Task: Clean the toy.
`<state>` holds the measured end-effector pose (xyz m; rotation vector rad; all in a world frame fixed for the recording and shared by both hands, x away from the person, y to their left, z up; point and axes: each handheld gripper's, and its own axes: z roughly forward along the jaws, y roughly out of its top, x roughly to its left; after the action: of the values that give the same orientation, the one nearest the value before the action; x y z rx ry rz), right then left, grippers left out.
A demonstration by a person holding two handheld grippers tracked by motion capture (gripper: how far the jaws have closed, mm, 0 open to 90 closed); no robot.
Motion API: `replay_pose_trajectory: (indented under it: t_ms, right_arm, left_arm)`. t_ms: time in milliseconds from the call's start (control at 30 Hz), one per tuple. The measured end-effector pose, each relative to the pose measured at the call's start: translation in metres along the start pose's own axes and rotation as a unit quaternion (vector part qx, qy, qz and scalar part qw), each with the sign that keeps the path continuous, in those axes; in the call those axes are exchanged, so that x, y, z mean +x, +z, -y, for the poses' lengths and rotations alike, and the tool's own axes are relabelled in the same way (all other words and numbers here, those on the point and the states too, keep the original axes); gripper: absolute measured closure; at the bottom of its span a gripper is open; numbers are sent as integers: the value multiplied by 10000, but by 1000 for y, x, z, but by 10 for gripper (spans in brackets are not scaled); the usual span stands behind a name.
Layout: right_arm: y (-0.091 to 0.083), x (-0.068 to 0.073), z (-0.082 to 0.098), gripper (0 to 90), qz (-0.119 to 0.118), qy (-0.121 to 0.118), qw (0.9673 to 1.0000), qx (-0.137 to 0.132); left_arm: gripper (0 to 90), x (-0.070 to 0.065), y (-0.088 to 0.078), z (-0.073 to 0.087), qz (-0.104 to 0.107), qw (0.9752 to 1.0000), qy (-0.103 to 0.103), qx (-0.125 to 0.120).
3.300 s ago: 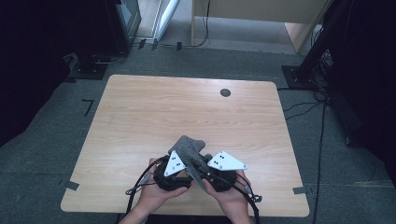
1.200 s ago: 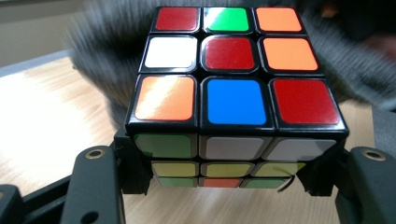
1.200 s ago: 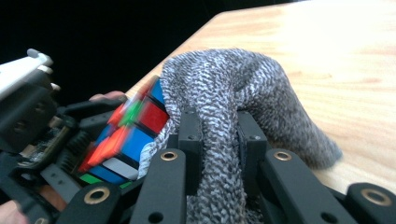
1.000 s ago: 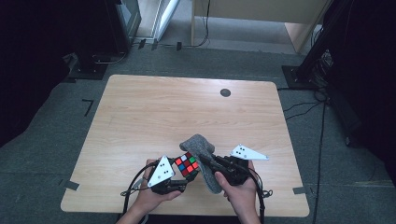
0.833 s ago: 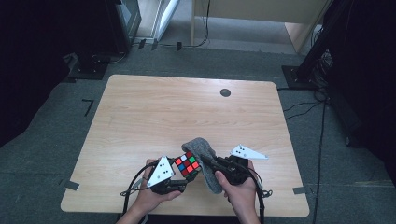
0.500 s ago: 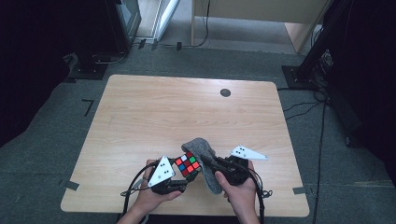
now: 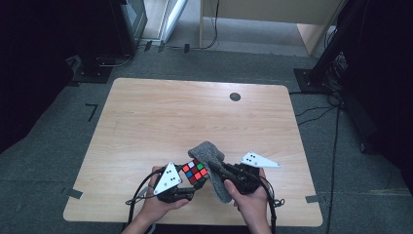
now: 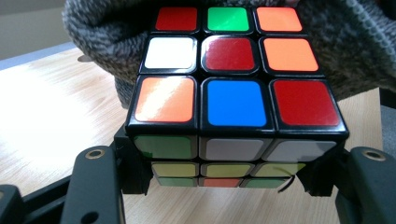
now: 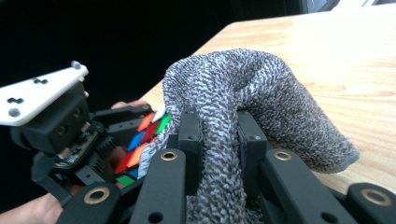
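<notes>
The left tool (image 7: 187, 181) is clenched on a scrambled puzzle cube (image 7: 195, 171), its two black jaws pressing opposite side faces low on the cube, as the left gripper view shows with the cube (image 8: 231, 88) sitting square between them. The right tool (image 7: 218, 171) is clamped on a fold of a grey knitted cloth (image 7: 213, 168), which bunches up over its jaws in the right gripper view (image 9: 233, 121) and drapes against the cube's far side. Both are held near the front edge of the wooden tabletop (image 7: 160, 122), close to the person, with the cube seemingly raised just off the surface and the cloth's tail hanging beside the right hand (image 7: 251, 195). The work in hand looks like wiping the cube with the cloth. To do it well, the left tool should keep the cube level and firmly pinched so no layer twists, while the right tool draws the cloth across the top stickers in light strokes, keeping enough fabric ahead of its jaws that hard metal never scrapes the cube.
</notes>
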<state>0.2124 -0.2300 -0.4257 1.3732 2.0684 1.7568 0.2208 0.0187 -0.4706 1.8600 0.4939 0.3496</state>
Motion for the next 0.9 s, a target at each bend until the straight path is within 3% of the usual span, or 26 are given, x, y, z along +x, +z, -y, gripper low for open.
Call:
replay_pose_trajectory:
  t_ms: [67,133,233,300,467,567,667,733,833,900]
  right_arm:
    - [4,-3,3,770,223,-33,9996,147]
    - [3,-4,4,770,148,64,9998,103]
    - [-2,2,-1,770,-53,-87,9999,-87]
    - [-2,3,-2,770,-45,-132,9999,-91]
    - [3,-3,3,770,143,18,9998,108]
    - [-3,2,-2,769,-2,-81,10000,-32]
    - [-3,2,-2,769,-3,-115,9999,-41]
    - [3,-3,3,768,174,-42,9997,142]
    - [2,-4,3,768,148,-23,9998,143]
    - [-3,0,-1,768,13,-129,9999,-1]
  left_arm:
    - [343,1,-1,0,0,10000,-20,-14]
    - [343,2,-1,0,14,10000,-54,-43]
    - [343,2,0,-1,-13,10000,-65,-12]
    - [343,2,-1,-1,-29,10000,-31,2]
    - [343,1,-1,-1,-25,10000,-12,18]
    - [343,0,0,-3,-6,10000,2,-20]
    - [343,0,0,-2,-27,10000,19,15]
    - [343,1,0,-1,-46,10000,28,68]
    - [343,1,0,-1,-13,10000,-23,33]
    - [343,-1,1,-2,-14,10000,18,43]
